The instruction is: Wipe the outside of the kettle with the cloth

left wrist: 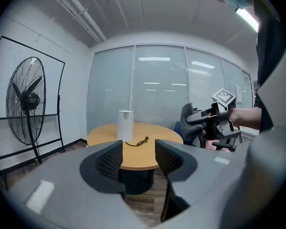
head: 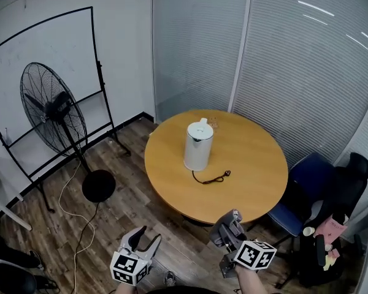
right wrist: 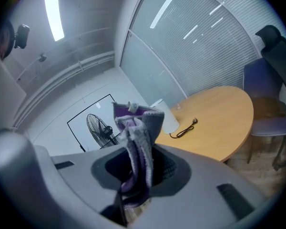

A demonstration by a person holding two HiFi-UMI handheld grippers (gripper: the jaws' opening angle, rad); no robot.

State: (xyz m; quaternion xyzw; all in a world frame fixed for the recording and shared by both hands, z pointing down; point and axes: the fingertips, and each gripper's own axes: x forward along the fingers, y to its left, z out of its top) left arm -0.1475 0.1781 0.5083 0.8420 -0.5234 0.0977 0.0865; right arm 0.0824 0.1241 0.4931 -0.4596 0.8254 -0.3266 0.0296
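Observation:
A white kettle [head: 198,144] stands upright near the middle of a round wooden table [head: 257,164]. Its black cord and plug [head: 212,177] lie beside it. My left gripper [head: 146,236] is low at the near edge, well short of the table, open and empty. In the left gripper view its jaws [left wrist: 138,151] frame the far-off kettle [left wrist: 125,126]. My right gripper [head: 228,225] is shut on a grey and purple cloth [right wrist: 136,142], which stands up between the jaws. That cloth partly hides the kettle [right wrist: 170,122] in the right gripper view.
A large black pedestal fan [head: 52,112] and a framed board stand at the left, with a cable on the wooden floor. A blue chair [head: 306,185] and a black chair [head: 349,188] with items on it sit right of the table. Blinds cover the glass walls behind.

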